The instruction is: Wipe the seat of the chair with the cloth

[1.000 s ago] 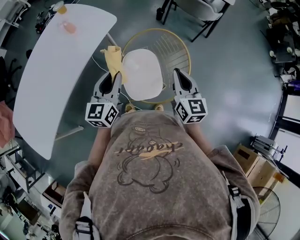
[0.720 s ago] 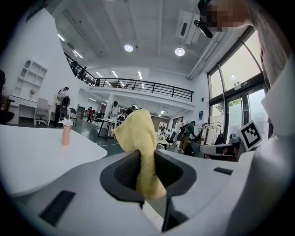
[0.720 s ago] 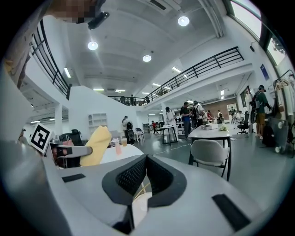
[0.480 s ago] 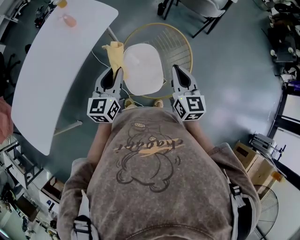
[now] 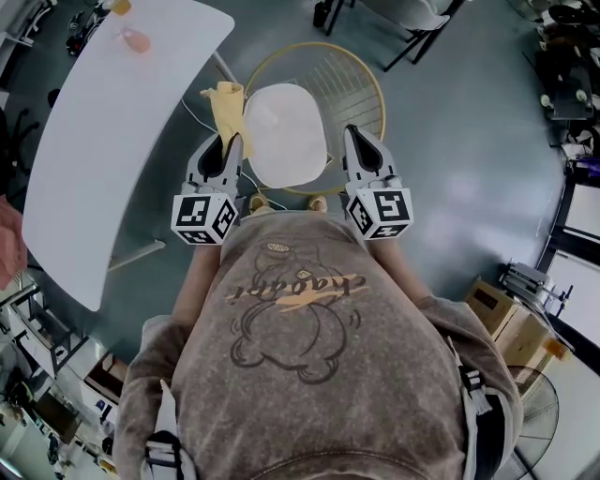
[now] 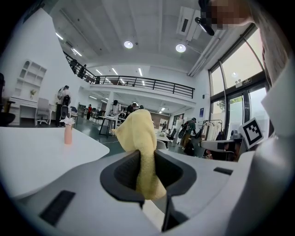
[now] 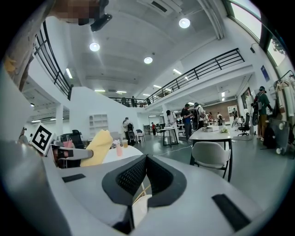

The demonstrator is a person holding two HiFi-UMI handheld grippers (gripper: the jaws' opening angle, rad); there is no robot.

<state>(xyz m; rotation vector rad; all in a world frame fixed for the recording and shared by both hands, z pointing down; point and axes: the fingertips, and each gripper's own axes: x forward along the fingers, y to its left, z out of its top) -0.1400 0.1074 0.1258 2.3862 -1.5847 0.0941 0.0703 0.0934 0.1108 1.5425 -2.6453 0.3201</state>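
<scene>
The chair has a round yellow wire frame (image 5: 361, 89) and a white seat (image 5: 286, 131), and stands just ahead of me. My left gripper (image 5: 230, 148) is shut on a yellow cloth (image 5: 228, 105) that hangs at the seat's left edge. In the left gripper view the cloth (image 6: 139, 138) stands up between the closed jaws. My right gripper (image 5: 357, 145) hovers at the seat's right edge, shut and empty. In the right gripper view its jaws meet with nothing between them, above a sliver of the seat (image 7: 140, 208), and the cloth (image 7: 98, 147) shows at the left.
A long white table (image 5: 103, 141) runs along the left with a pink bottle (image 5: 136, 40) near its far end. A grey chair (image 5: 405, 19) stands behind the wire chair. Cardboard boxes (image 5: 506, 323) and a fan (image 5: 536, 412) sit at the right.
The grippers and the chair sit slightly higher in the head view. The cloth stays clamped in the left gripper beside the seat; the right gripper stays shut.
</scene>
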